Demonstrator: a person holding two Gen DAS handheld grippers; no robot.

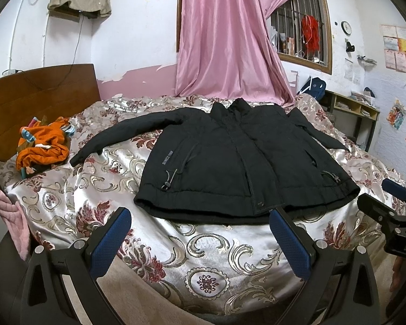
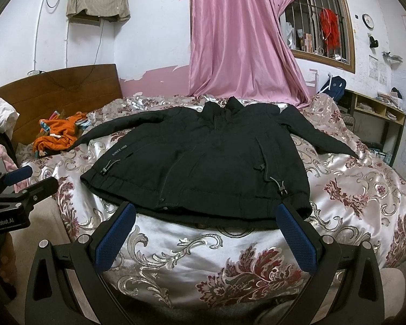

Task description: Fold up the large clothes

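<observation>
Both tools (image 1: 200,237) (image 2: 205,233) agape, jacket (image 1: 243,162) hem near (flat)

Black jacket (image 1: 238,157) flat, sleeves outspread

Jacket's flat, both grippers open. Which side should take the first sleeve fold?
Either; marginally the left gripper. The black jacket's left sleeve lies stretched out on the bedspread. The right gripper is equally open near the hem.
</observation>
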